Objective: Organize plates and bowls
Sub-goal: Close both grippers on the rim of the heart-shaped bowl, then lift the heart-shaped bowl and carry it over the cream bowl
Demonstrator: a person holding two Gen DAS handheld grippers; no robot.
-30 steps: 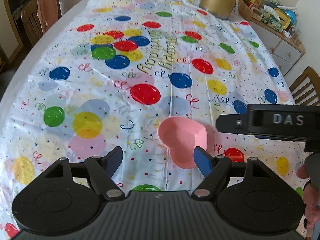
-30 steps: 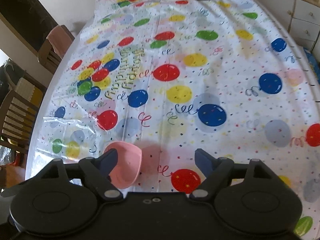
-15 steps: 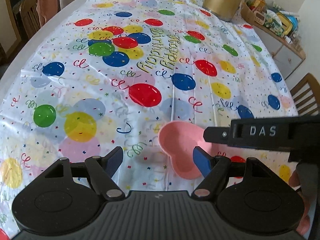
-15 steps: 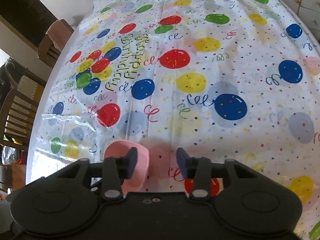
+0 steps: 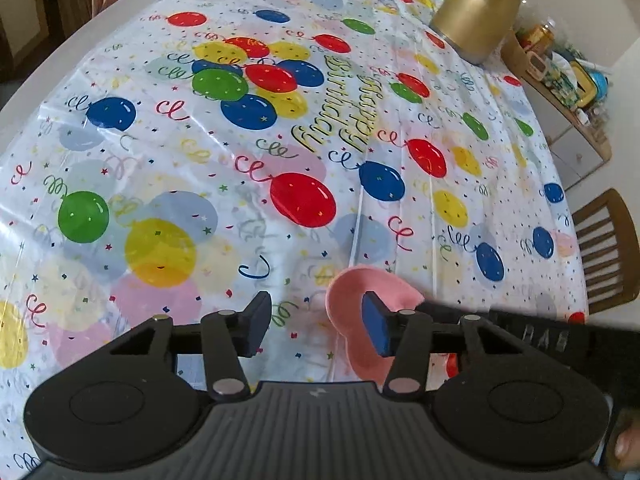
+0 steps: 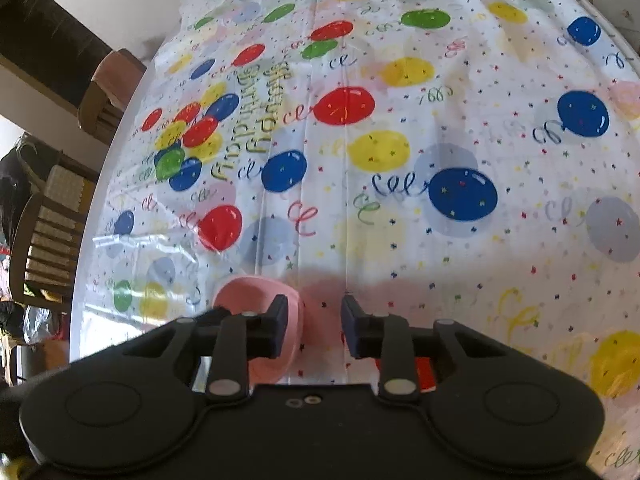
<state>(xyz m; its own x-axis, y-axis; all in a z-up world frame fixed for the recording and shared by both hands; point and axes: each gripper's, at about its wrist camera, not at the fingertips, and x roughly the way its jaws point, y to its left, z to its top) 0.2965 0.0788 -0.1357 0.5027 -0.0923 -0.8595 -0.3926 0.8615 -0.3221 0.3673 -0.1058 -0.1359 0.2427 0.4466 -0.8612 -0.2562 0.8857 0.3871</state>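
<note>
A pink heart-shaped bowl (image 5: 352, 300) sits on the balloon-print tablecloth (image 5: 280, 140) near the front edge. My left gripper (image 5: 316, 328) straddles its left rim: the blue right pad is inside the bowl, the left pad outside with a gap. Its jaws are closing. The right gripper (image 6: 314, 330) straddles the opposite rim of the same bowl (image 6: 256, 292), left finger over the bowl, right finger outside and apart from it. These jaws are closing too. In the left wrist view, the right gripper's black body (image 5: 540, 332) hides the bowl's right side.
A gold kettle (image 5: 476, 12) stands at the table's far end. A sideboard with clutter (image 5: 560, 72) and a wooden chair (image 5: 604, 248) lie to the right. More chairs (image 6: 44, 240) stand beyond the left table edge, one draped with a pink cloth (image 6: 108, 92).
Both grippers have narrowed, the right one sharply. The left gripper shifted so its right pad now sits inside the bowl. The right gripper sank closer over the bowl's rim.
</note>
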